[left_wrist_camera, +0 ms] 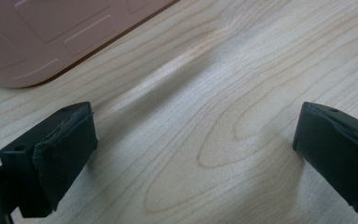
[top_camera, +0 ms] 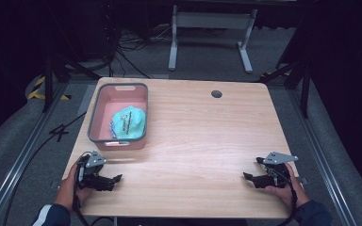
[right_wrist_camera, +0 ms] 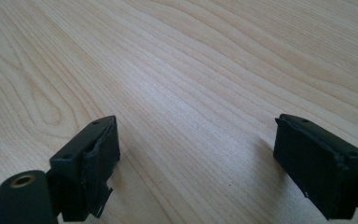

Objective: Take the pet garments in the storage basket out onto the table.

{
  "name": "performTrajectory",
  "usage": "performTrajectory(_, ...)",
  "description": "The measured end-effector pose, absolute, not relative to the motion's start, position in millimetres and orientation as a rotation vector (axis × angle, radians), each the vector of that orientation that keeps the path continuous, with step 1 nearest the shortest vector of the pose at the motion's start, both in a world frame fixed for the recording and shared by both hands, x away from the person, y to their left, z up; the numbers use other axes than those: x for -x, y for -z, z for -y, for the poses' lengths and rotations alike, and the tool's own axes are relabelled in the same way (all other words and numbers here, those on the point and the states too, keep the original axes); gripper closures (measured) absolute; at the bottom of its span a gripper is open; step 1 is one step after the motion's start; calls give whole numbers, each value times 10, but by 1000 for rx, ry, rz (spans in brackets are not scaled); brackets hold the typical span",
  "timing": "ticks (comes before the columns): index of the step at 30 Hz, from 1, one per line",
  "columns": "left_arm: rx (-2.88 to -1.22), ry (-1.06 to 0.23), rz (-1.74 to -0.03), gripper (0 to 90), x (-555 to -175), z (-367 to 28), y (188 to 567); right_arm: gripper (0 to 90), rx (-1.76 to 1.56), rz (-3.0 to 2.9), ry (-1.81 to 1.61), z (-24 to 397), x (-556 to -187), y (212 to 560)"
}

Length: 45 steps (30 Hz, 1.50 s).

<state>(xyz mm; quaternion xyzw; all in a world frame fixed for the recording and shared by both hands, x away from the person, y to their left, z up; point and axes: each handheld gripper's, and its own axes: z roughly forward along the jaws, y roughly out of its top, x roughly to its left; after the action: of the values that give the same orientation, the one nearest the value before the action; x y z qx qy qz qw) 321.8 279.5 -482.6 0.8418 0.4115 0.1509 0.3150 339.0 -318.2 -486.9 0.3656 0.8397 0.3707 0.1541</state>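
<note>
Both claws released, left gripper and right gripper on table; probably approach teal bag in pink bin from above.

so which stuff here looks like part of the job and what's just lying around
Likely in play:
pink bin
teal bag inside it
left gripper, open
right gripper, open

Just there:
table's cable hole
white stand on the floor
</note>
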Motion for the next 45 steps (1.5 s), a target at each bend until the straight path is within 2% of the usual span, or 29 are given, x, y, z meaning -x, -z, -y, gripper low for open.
performTrajectory(13,-2221,-414,-1047,5,-3205,-2817,4832,149,-1055,-2400,-1057,3173,-3385,4869)
performTrajectory(16,-2268,-369,-1024,6,-3206,-2835,4799,148,-1056,-2400,-1057,3173,-3384,4869)
performTrajectory(17,-2284,-349,-1007,59,-3203,-2840,4783,148,-1056,-2400,-1058,3174,-3384,4869)
performTrajectory(18,-2296,-359,-980,59,-3194,-2846,4764,148,-1056,-2400,-1058,3174,-3384,4869)
performTrajectory(20,-2281,-410,-974,182,-3178,-2848,4737,149,-1055,-2400,-1058,3174,-3384,4869)
performTrajectory(21,-2284,-404,-971,214,-3178,-2847,4736,149,-1057,-2401,-1059,3176,-3381,4869)
performTrajectory(23,-2292,-409,-988,181,-3183,-2852,4727,149,-1053,-2403,-1060,3180,-3378,4870)
performTrajectory(28,-2246,-416,-1007,199,-3163,-2862,4664,149,-1052,-2403,-1059,3181,-3378,4869)
performTrajectory(37,-2262,-512,-964,201,-3160,-2814,4423,149,-1052,-2403,-1058,3181,-3379,4869)
performTrajectory(45,-2224,-519,-975,216,-3176,-2833,4177,149,-1054,-2403,-1060,3180,-3378,4869)
